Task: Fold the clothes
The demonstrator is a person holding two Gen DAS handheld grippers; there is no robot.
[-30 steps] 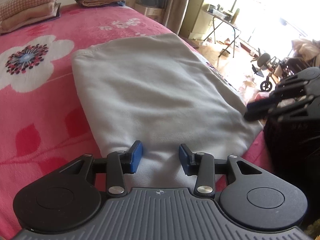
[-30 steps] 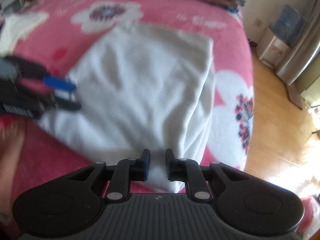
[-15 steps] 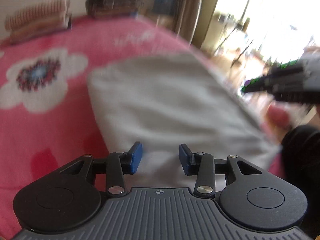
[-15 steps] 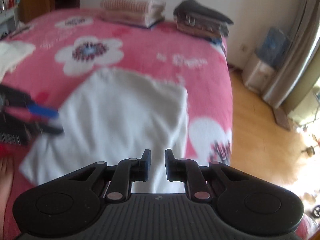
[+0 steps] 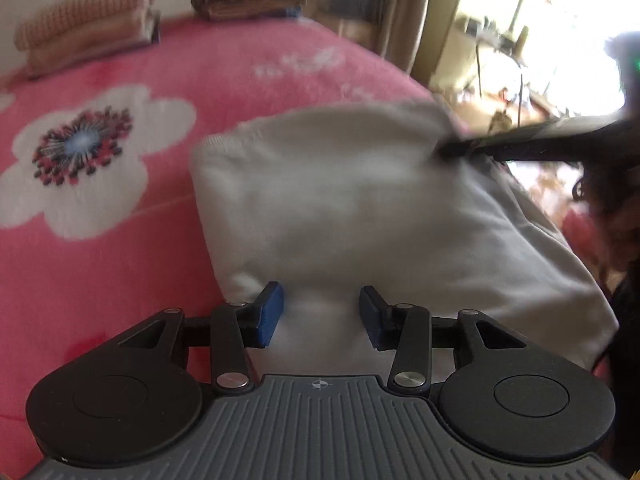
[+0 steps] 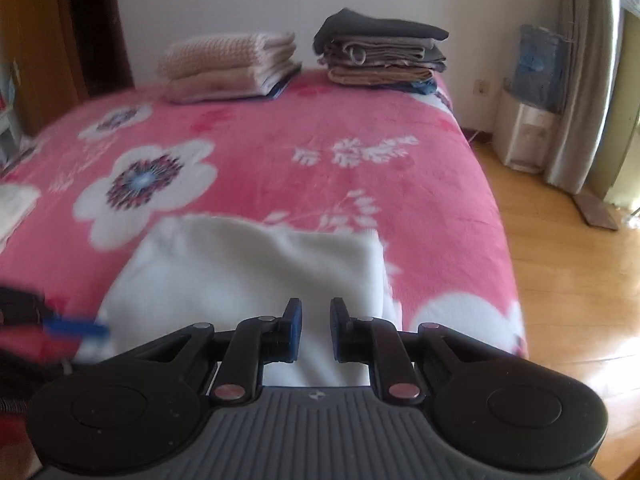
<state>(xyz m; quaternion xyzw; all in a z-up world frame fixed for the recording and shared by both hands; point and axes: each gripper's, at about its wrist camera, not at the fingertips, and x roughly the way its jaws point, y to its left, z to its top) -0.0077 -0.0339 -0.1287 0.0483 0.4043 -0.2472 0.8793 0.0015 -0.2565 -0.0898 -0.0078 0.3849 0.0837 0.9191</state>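
Left gripper (image 5: 320, 312) black linkage arms, blue pads, silver pivot screws, ribbed grey body, crosshair mark

Left gripper (image 5: 320, 314) angled down at near edge of bed, blue pads (image 5: 269, 314) apart, jaws just widened slightly, cloth below the gap, not pinched. Right gripper (image 6: 315, 330) also pitched down, narrow gap between pads, nothing clamped. In left view its blurred dark fingers reach in from right edge.
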